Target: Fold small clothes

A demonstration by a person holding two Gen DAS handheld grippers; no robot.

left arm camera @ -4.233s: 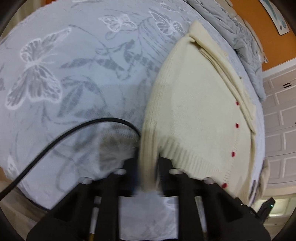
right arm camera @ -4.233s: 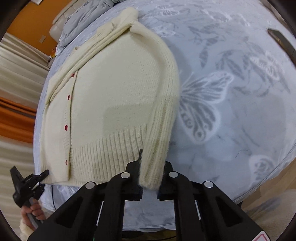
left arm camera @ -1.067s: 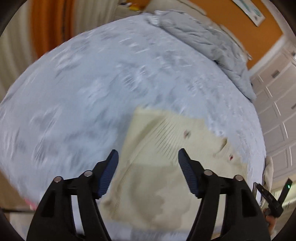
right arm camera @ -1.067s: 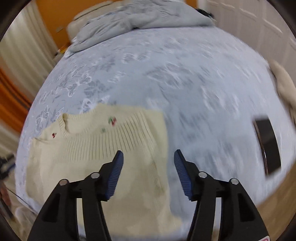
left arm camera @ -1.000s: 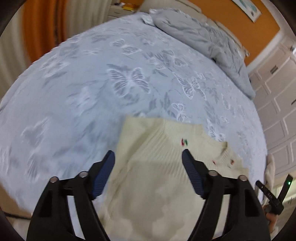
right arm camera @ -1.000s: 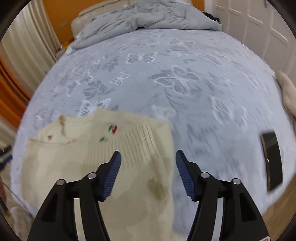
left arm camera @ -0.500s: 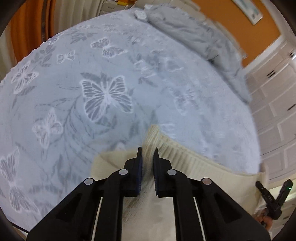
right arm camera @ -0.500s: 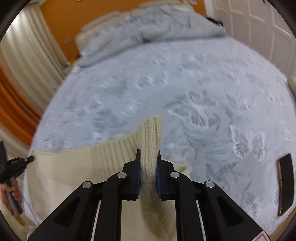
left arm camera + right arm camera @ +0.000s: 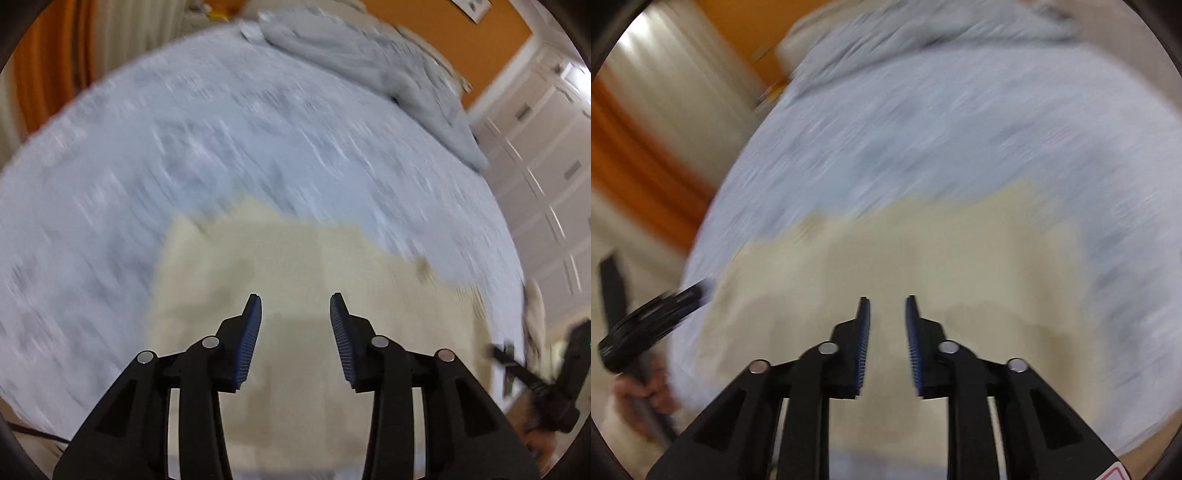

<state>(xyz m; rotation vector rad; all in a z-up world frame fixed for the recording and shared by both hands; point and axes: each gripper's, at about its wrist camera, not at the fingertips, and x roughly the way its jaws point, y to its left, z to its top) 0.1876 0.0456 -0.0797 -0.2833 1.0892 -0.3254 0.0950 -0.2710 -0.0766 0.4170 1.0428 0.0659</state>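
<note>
A cream knitted cardigan (image 9: 295, 266) lies folded on the pale blue butterfly bedspread (image 9: 184, 147), blurred by motion in both views. My left gripper (image 9: 295, 306) is open and empty above the cardigan's near part. My right gripper (image 9: 886, 306) is open and empty above the same cardigan (image 9: 923, 251). The left gripper shows at the left edge of the right wrist view (image 9: 646, 328), and the right gripper shows at the right edge of the left wrist view (image 9: 546, 380).
A crumpled grey blanket (image 9: 369, 62) lies at the far end of the bed. White panelled doors (image 9: 546, 166) stand to the right. Orange and cream curtains (image 9: 646, 122) hang to the left of the bed.
Half a second ago both grippers were shut on cardigan edges and held them up. Now both have let go and opened, and the cardigan lies flat, folded over.
</note>
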